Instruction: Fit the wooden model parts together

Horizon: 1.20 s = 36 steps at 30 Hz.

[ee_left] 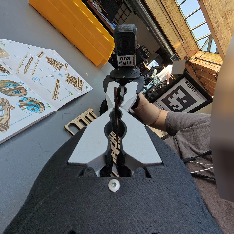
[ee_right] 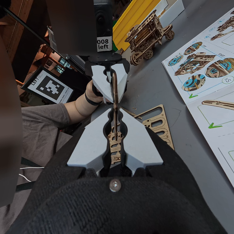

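left gripper (ee_left: 115, 111): nearest in left wrist view, clamped on the near end of the strip, tip to tip with the right gripper
strip (ee_left: 116, 114): thin wooden part seen edge-on, held above the sheet, spanning both grippers
right gripper (ee_right: 115, 108): clamped on the strip's other end; in left wrist view it faces the camera just past the strip
hands: one hand (ee_left: 145, 106) grips the right gripper's handle, another (ee_right: 92, 93) the left's
sheet (ee_right: 157, 124): flat laser-cut wooden sheet with slot cutouts, on the grey table (ee_right: 145, 81) directly under the strip
booklet (ee_left: 38, 78): open instruction pages, on the table just beyond the sheet
model (ee_right: 148, 41): part-built wooden wheeled vehicle, well beyond the sheet, beside the bin
bin (ee_left: 76, 25): yellow, farthest on the table
marker boards (ee_left: 182, 96): black-framed, off the table edge behind the hands
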{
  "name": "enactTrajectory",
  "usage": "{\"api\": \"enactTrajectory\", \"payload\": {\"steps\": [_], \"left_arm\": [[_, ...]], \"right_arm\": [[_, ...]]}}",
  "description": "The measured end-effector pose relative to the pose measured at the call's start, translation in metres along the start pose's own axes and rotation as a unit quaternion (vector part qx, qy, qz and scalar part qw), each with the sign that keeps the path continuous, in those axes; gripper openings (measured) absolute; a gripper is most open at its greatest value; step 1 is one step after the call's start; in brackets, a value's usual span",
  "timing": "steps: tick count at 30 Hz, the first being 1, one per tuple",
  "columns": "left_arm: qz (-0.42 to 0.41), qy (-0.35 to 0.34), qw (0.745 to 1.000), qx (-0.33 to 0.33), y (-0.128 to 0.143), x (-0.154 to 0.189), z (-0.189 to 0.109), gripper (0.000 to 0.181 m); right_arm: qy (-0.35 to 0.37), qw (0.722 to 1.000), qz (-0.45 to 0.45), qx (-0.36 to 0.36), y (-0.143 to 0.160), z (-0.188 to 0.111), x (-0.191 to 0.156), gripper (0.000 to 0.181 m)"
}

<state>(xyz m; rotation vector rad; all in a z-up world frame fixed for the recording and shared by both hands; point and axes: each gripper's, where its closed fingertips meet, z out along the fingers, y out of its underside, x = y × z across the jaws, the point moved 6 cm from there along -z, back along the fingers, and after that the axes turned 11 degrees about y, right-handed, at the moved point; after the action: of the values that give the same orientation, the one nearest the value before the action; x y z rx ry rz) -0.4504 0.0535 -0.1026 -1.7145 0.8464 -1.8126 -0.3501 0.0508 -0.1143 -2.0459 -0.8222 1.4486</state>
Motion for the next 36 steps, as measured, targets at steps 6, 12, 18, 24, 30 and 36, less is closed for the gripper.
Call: {"api": "enactTrajectory", "payload": {"steps": [6,12,18,24,30,36], "left_arm": [[-0.002,0.009,1.0,-0.003,0.002,-0.001,0.001,0.001],[-0.024,0.021,0.999,-0.018,0.006,-0.004,0.0,0.002],[-0.033,0.023,0.999,-0.032,0.01,-0.005,0.0,0.001],[-0.035,0.021,0.999,-0.034,0.009,-0.005,0.0,0.0],[-0.037,0.001,0.999,-0.027,0.01,-0.007,0.001,0.0],[-0.088,0.005,0.996,0.001,0.013,-0.012,0.001,0.001]], "right_arm": [[0.002,1.0,0.002,-0.006,0.001,0.0,0.0,0.0],[0.014,1.0,-0.008,-0.021,0.005,0.002,0.0,0.0],[0.011,1.0,-0.002,-0.021,0.004,0.002,0.001,0.0],[0.008,1.0,0.0,-0.022,0.004,0.002,0.001,0.001],[0.02,1.0,0.01,-0.021,0.004,0.002,0.005,0.001],[0.034,0.999,0.016,-0.025,0.005,0.003,0.008,0.0]]}}
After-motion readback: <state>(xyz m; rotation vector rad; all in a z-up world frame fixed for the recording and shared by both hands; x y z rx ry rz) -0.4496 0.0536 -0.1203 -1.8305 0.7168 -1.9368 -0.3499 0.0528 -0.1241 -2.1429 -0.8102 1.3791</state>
